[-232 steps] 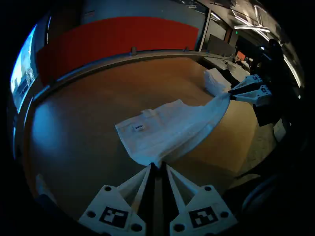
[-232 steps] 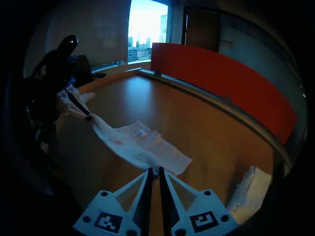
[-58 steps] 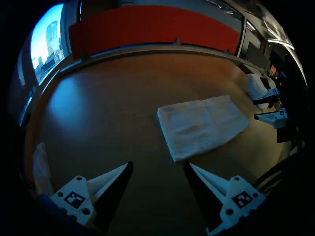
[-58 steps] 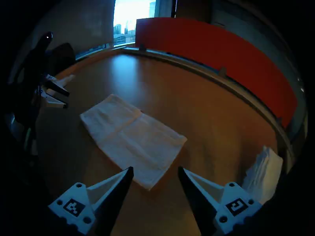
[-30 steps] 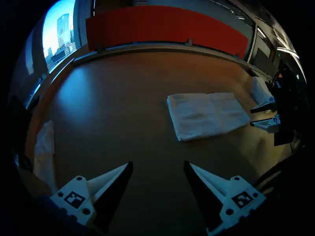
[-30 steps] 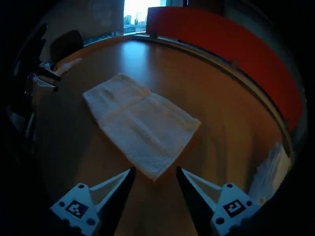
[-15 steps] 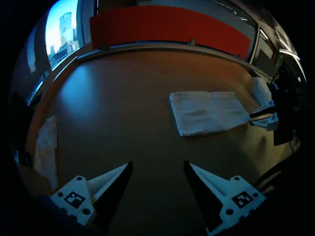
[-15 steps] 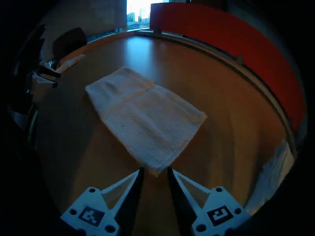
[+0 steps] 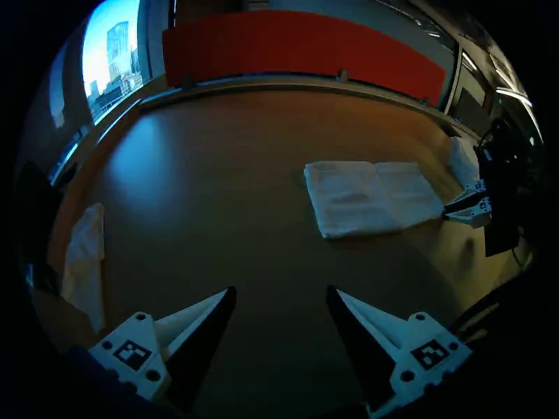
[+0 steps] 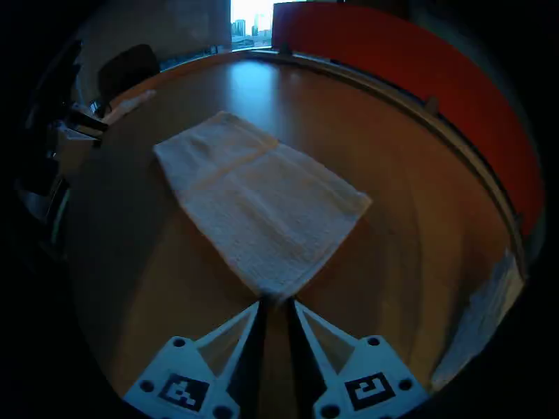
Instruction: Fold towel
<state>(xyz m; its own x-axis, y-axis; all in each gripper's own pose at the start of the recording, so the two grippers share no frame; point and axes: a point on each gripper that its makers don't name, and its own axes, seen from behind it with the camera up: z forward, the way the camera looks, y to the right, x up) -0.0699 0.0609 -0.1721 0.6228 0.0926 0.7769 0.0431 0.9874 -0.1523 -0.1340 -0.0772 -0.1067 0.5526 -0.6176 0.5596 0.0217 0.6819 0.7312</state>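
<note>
Table (image 9: 209, 174) of brown wood carries towel (image 9: 367, 195), red partition (image 9: 300, 42) behind.

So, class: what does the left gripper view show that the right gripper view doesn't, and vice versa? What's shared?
Left gripper view: the left gripper close up, open above the brown wooden table. Right gripper view: the right gripper close up, shut on a corner of the folded white terry towel. Shared: the towel, the table, the red partition wall.

The folded white towel (image 10: 262, 202) is looped terry cloth, rough and matt. The broad brown wooden table (image 10: 405, 209) is smooth with a soft sheen. The right gripper (image 10: 277, 307) looks like white matt plastic.
</note>
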